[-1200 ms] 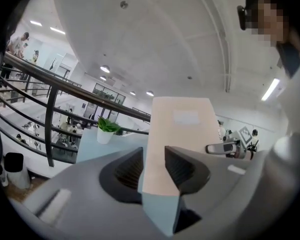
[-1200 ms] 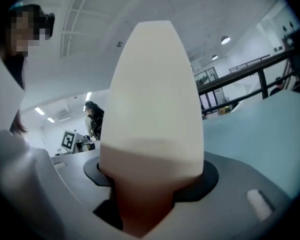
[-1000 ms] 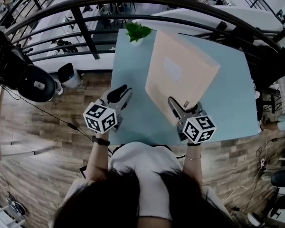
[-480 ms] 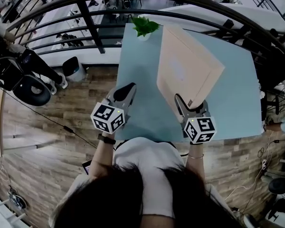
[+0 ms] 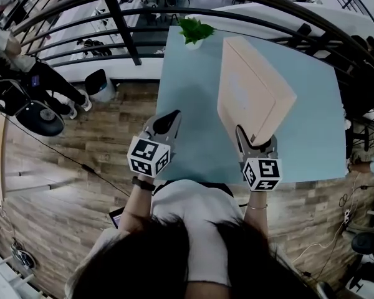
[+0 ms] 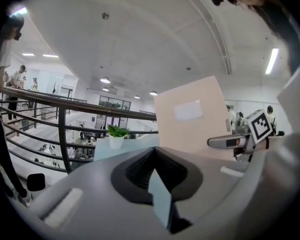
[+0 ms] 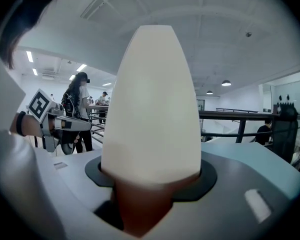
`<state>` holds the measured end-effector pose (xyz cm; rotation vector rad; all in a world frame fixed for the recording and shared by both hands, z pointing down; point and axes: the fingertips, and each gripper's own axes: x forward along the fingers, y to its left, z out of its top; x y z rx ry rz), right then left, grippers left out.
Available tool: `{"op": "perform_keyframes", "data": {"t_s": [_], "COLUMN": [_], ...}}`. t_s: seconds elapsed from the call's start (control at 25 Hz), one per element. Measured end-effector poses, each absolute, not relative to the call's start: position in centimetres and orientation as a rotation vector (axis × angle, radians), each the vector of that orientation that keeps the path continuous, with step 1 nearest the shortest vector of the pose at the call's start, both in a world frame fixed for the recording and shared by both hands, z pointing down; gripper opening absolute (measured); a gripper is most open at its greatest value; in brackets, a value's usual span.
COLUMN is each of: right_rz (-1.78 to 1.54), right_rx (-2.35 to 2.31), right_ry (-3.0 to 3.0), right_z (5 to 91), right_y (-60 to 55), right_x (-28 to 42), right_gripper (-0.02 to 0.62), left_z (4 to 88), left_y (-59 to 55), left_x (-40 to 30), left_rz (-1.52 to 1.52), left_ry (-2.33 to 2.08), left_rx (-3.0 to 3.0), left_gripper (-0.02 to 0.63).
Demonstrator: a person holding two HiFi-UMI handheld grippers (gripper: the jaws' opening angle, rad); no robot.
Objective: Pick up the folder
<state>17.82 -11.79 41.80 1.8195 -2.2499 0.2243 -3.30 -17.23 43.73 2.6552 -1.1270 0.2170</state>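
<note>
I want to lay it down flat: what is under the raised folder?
Only bare blue table shows around the folder, which the right gripper holds tilted up. The potted plant stands apart at the far edge. The strip directly beneath the folder is covered.

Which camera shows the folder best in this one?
Head view: the whole folder shows, tilted up above the table in the right gripper. Left gripper view shows its labelled face, bottom hidden. Right gripper view shows only its edge close up.
</note>
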Motion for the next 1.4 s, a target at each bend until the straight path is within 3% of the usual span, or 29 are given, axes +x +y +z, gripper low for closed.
{"op": "perform_keyframes", "data": {"t_s": [1.4], "right_rz": [0.260], "right_rx": [1.801], "right_ry": [-2.200], "right_z": [42.1], "right_y": [-12.2], "right_x": [19.0], "right_gripper": [0.272], "left_z": [43.7], "left_y": [-18.0], "left_x": [-4.9], "left_rz": [0.259], "left_ry": [-1.207], "left_rx": [2.646], "left_gripper": [0.057]}}
